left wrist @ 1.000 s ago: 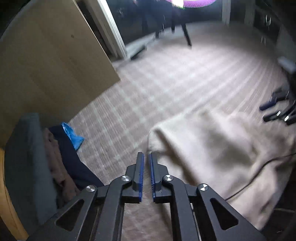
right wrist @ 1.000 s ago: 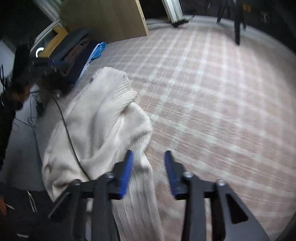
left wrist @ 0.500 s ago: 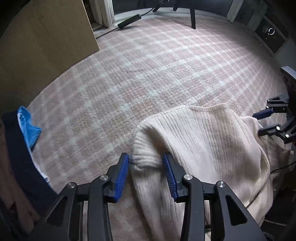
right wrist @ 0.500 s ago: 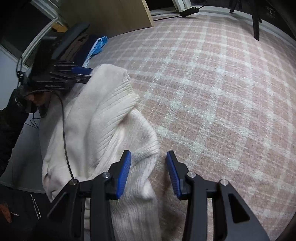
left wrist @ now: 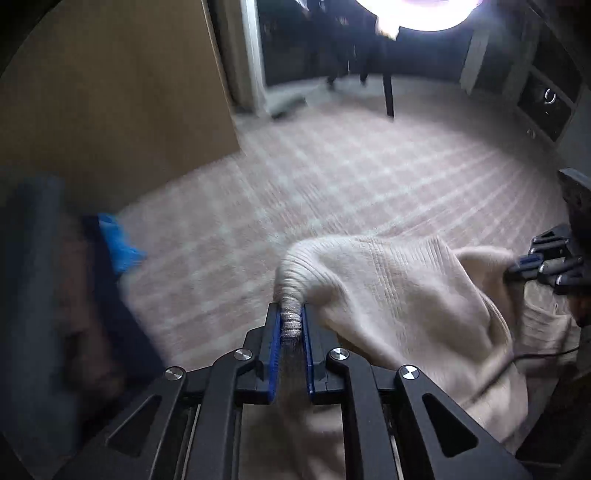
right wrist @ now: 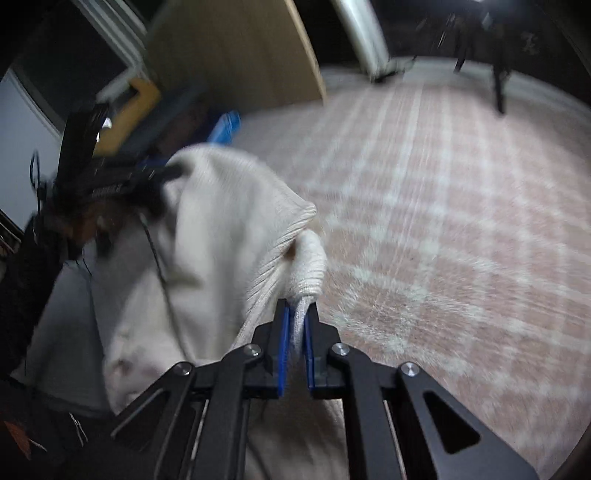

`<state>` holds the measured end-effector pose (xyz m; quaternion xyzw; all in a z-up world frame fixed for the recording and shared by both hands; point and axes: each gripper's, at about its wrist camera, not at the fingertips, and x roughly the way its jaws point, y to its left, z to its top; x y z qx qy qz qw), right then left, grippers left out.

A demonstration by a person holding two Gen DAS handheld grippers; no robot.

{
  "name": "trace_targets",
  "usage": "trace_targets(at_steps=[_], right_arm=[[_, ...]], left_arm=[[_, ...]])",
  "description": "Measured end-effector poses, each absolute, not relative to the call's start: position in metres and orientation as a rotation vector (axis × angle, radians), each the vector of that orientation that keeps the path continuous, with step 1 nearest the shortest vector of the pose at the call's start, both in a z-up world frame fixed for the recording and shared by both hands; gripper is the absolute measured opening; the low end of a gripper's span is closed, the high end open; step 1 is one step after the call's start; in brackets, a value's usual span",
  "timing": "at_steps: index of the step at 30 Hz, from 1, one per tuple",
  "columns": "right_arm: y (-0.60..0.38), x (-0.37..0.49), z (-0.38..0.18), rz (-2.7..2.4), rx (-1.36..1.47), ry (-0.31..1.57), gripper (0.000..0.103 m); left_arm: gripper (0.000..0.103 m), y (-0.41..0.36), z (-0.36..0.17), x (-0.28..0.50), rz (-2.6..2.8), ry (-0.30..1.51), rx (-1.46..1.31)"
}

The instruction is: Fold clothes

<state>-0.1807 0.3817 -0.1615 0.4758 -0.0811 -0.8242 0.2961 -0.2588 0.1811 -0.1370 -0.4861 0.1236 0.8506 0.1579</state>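
A cream ribbed knit sweater [left wrist: 399, 295] is held up above the pink plaid carpet [left wrist: 332, 177]. My left gripper [left wrist: 291, 321] is shut on a bunched edge of it. The right gripper shows at the right edge of the left wrist view [left wrist: 543, 266], against the sweater's other side. In the right wrist view my right gripper [right wrist: 297, 325] is shut on another bunched edge of the sweater [right wrist: 214, 229]. The left gripper [right wrist: 122, 177] shows there at the upper left, holding the far corner. The cloth hangs between the two.
A pile of dark, brown and blue clothes [left wrist: 92, 280] lies at the left beside a wooden panel [left wrist: 110, 103]. A bright lamp [left wrist: 417, 11] and chair legs [left wrist: 388, 92] stand far back. A thin black cable [right wrist: 159, 258] runs over the sweater.
Both grippers have closed from open onto the sweater's edges and lifted it off the carpet. The views are now tilted up toward the room.
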Motion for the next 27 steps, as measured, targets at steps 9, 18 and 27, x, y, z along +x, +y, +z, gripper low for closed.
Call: trace_targets(at_steps=[9, 18, 27], right_arm=[[0.417, -0.064, -0.034, -2.416, 0.857, -0.191, 0.007], [0.436, 0.047, 0.107, -2.551, 0.458, -0.006, 0.007], [0.467, 0.108, 0.196, -2.722, 0.199, 0.203, 0.007]], left_arm=[[0.009, 0.139, 0.029, -0.107, 2.833, 0.394, -0.985], [0.009, 0.163, 0.155, 0.019, 3.03, 0.578, -0.622], [0.009, 0.194, 0.213, 0.059, 3.057, 0.703, -0.403]])
